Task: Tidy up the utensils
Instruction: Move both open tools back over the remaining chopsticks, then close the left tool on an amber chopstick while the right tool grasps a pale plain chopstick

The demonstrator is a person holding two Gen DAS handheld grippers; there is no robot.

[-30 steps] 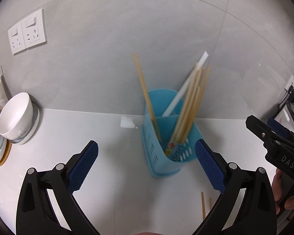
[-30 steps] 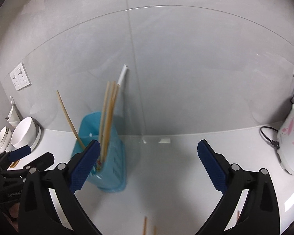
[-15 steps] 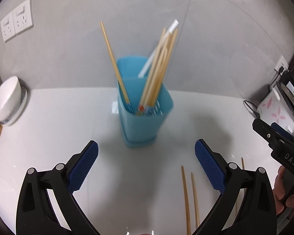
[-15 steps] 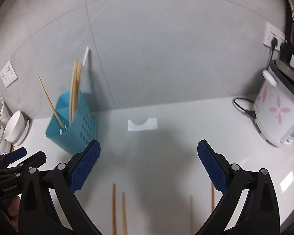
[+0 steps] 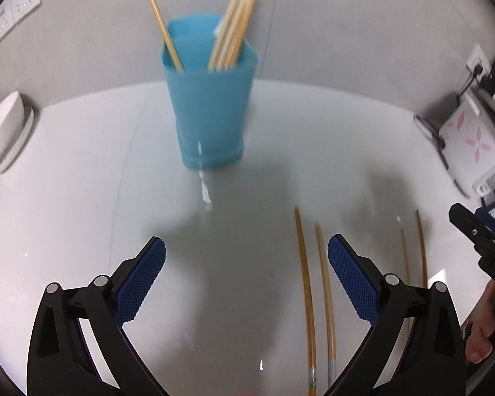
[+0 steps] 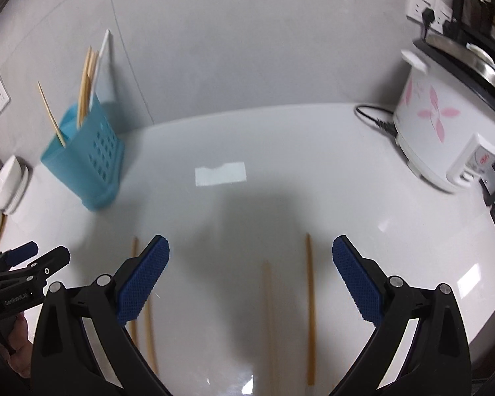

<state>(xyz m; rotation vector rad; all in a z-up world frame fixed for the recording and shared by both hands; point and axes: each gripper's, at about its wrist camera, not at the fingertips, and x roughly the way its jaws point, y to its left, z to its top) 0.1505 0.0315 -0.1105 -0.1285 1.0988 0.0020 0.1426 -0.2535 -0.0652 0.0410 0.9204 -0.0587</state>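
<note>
**Both grippers spread wide, nothing held**

My left gripper (image 5: 246,274) is wide apart and empty above the white counter (image 5: 66,231). At its 12 o'clock stands the blue holder (image 5: 211,112), upright, with chopsticks (image 5: 231,29) leaning in it. Two loose chopsticks (image 5: 308,290) lie at about 1 o'clock, just beside my right pad.

My right gripper (image 6: 250,277) is also wide and empty. Two chopsticks on the counter (image 6: 310,300) lie between its pads; the holder is at 10 o'clock, a rice cooker (image 6: 445,125) at 2 o'clock.
</note>
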